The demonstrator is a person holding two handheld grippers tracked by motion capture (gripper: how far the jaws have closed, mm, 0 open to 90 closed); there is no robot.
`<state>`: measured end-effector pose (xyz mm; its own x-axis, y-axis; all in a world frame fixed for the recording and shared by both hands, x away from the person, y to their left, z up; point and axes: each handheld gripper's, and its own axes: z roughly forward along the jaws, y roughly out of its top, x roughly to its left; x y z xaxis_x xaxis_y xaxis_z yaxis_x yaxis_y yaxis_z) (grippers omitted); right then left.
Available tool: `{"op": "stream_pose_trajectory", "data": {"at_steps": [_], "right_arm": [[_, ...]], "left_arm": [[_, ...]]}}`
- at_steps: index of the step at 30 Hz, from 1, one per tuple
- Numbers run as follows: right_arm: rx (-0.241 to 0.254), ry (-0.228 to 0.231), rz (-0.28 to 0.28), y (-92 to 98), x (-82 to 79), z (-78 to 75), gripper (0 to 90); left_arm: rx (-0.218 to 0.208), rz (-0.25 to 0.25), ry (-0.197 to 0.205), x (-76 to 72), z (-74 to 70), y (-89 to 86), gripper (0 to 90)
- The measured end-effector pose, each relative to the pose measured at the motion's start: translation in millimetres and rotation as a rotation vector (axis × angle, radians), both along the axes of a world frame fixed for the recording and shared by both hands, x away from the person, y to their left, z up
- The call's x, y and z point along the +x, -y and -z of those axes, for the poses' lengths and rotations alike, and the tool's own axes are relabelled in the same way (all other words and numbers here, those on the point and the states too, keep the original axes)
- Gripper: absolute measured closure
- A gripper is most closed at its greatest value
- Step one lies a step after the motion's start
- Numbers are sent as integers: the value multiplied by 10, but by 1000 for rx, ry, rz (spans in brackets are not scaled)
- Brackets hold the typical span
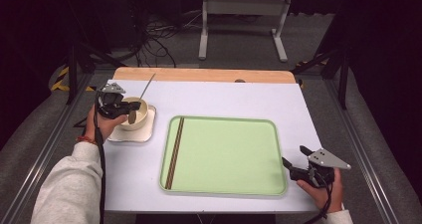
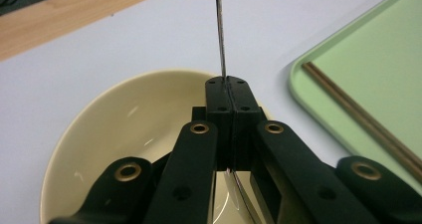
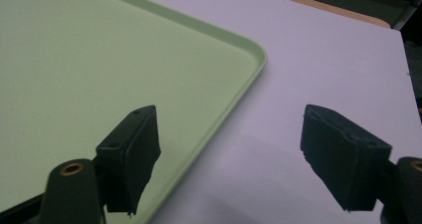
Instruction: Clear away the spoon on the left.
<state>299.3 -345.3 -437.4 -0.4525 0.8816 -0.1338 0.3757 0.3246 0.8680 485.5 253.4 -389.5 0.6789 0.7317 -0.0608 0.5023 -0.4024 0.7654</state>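
My left gripper [image 1: 124, 112] hovers over a cream bowl [image 1: 143, 118] that sits on a white square plate [image 1: 130, 135] at the table's left. Its jaws are shut on a thin metal spoon [image 1: 148, 86], whose handle sticks up and away past them. In the left gripper view the jaws [image 2: 230, 94] pinch the spoon handle [image 2: 220, 35] above the bowl [image 2: 114, 124]. My right gripper [image 1: 293, 155] rests open at the near right corner of a green tray [image 1: 224, 154]. Nothing lies between its pads [image 3: 134, 149], which straddle the tray edge [image 3: 249, 69] and bare table.
A pair of brown chopsticks [image 1: 175, 152] lies along the left side of the tray, also seen in the left gripper view [image 2: 358, 117]. A wooden strip [image 1: 199, 74] runs along the table's far edge, with cables and a stand on the floor beyond.
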Motion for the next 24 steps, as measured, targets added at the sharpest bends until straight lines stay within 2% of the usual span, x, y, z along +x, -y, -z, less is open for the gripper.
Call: {"op": "stream_pose_trajectory", "data": {"at_steps": [1, 4, 6, 8, 10, 11, 13, 15, 18, 20, 21, 23, 24], "right_arm": [[3, 3, -1, 5, -2, -1, 238], [2, -1, 4, 11, -7, 4, 238], [2, 3, 3, 8, -13, -2, 238], [2, 8, 3, -2, -17, -11, 238], [-2, 8, -1, -9, -18, -11, 238], [-1, 6, -1, -11, -19, -10, 238], [-1, 6, 0, -9, -18, -7, 238], [-1, 8, -1, -8, -18, -9, 238], [0, 9, -1, -6, -25, -11, 238], [0, 8, -2, -9, -27, -12, 238], [0, 8, -3, -9, -26, -12, 238], [0, 10, -4, -9, -23, -13, 238], [0, 9, -3, -11, -22, -12, 238]], "left_arm": [[-16, 2, 0, -16, -31, 5, 900], [-12, 21, 21, -45, -121, 18, 900], [-40, 28, 22, -64, -167, 23, 900], [-36, 28, 28, -101, -214, 47, 900], [-51, 40, 29, -127, -243, 65, 900], [-61, 58, 47, -181, -298, 100, 900], [-95, 84, 54, -248, -344, 147, 900], [-98, 93, 62, -279, -364, 172, 900], [-136, 124, 56, -372, -395, 253, 900], [-139, 146, 61, -431, -396, 324, 900], [-160, 158, 54, -464, -388, 359, 900], [-158, 176, 52, -525, -364, 447, 900], [-174, 192, 48, -554, -344, 488, 900]]}}
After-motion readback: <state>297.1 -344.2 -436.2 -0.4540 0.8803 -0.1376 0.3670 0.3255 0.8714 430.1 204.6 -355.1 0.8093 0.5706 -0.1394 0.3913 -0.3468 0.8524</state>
